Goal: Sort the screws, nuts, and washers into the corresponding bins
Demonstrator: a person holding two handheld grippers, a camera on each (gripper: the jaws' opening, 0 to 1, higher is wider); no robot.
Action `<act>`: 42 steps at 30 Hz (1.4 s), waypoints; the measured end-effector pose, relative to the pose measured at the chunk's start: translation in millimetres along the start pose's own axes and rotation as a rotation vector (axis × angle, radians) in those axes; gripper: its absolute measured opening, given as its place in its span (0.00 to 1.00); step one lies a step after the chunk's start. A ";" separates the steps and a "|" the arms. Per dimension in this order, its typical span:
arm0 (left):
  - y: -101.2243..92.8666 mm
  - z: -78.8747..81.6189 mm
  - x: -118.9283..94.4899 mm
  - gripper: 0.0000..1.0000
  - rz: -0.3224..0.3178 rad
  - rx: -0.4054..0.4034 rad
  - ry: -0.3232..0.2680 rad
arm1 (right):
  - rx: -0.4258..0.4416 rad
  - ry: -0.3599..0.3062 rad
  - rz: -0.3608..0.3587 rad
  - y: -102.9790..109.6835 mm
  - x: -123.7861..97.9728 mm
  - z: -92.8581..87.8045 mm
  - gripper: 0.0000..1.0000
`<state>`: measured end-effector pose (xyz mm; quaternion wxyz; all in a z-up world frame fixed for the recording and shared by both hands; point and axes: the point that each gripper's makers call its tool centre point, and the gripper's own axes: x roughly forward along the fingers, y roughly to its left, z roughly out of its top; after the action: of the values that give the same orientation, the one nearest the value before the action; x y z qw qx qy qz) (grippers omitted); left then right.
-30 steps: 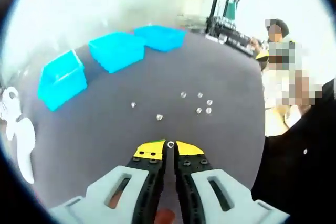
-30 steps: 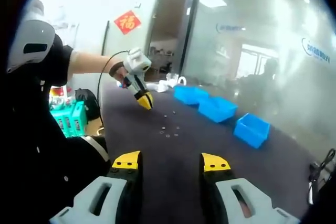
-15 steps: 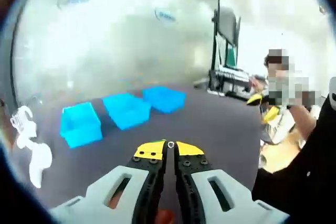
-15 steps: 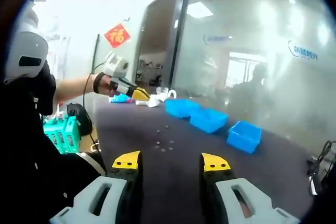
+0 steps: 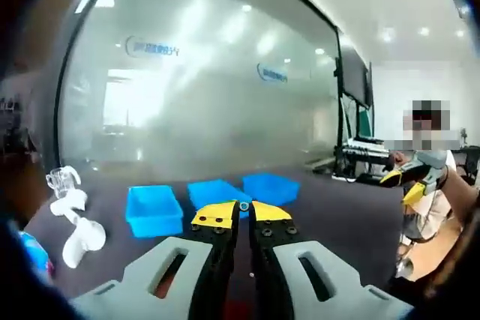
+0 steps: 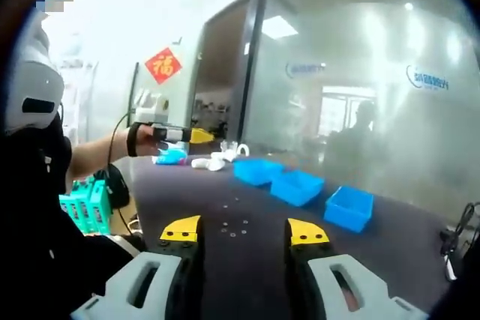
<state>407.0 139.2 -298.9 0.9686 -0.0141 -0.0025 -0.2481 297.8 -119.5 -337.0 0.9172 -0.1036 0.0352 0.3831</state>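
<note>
Clearly most of the sorting is left: a scatter of small metal parts [image 6: 238, 228] lies loose on the dark table [image 6: 390, 230], well apart from the three blue bins [image 6: 298, 186], whose contents are hidden. At the left gripper [image 5: 243, 207] the jaws are pinched together on a tiny shiny piece [image 5: 244, 205], probably a washer or nut, raised toward the bins; the right gripper [image 6: 245, 231] hangs with jaws apart, holding nothing.
</note>
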 end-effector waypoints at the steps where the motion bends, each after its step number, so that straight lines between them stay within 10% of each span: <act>1: 3.2 0.7 1.5 0.04 0.007 -0.004 -0.005 | 0.000 -0.002 0.001 0.6 0.6 0.5 0.39; 28: 140.2 10.1 126.8 0.04 0.182 -0.088 0.080 | 0.029 -0.010 -0.009 6.3 4.4 -1.0 0.38; 42: 146.9 -1.3 157.1 0.02 0.238 -0.101 0.128 | 0.033 -0.017 -0.015 7.5 3.9 2.1 0.38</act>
<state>615.3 192.3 -302.2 0.9874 -0.0474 0.0735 -0.1319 295.2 -111.2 -336.6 0.9219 -0.0855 0.0330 0.3764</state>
